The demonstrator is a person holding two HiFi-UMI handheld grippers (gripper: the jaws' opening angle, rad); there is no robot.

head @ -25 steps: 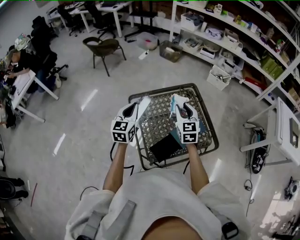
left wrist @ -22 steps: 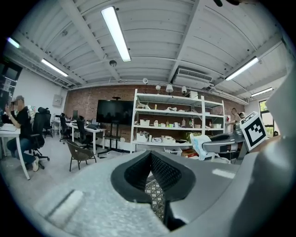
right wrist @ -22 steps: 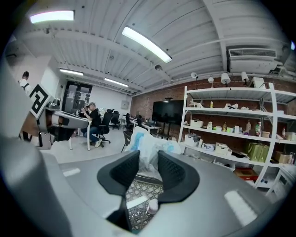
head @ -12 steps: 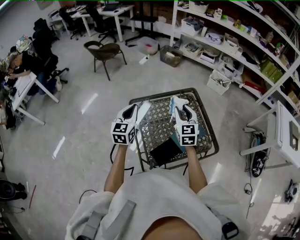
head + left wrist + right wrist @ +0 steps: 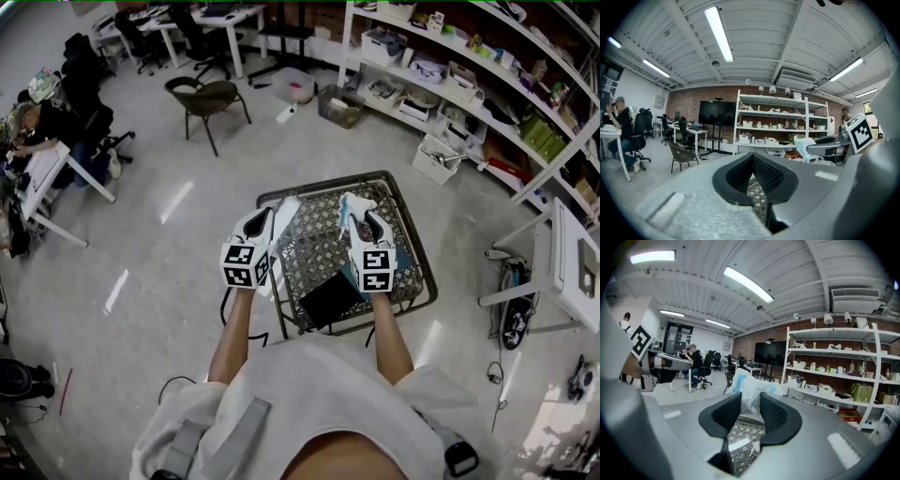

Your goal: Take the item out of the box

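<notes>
My right gripper (image 5: 362,220) is shut on a crumpled white and blue plastic packet (image 5: 353,203), held up above the small table (image 5: 410,246). In the right gripper view the packet (image 5: 749,391) bulges up between the two black pads (image 5: 774,414) of that gripper (image 5: 750,409). Under the right hand lies a teal box (image 5: 351,274) with a black flap (image 5: 330,296) at the table's near edge. My left gripper (image 5: 260,222) hovers over the table's left edge. Its jaws (image 5: 752,161) meet at the tip with nothing between them. From the left gripper view the packet (image 5: 804,146) shows at the right.
The table has a patterned mesh top (image 5: 319,242) and a dark metal rim. Long shelves (image 5: 469,75) full of boxes run along the back right. A chair (image 5: 208,97) stands behind the table, a person sits at a desk (image 5: 42,169) far left, and a cable (image 5: 225,309) lies on the floor.
</notes>
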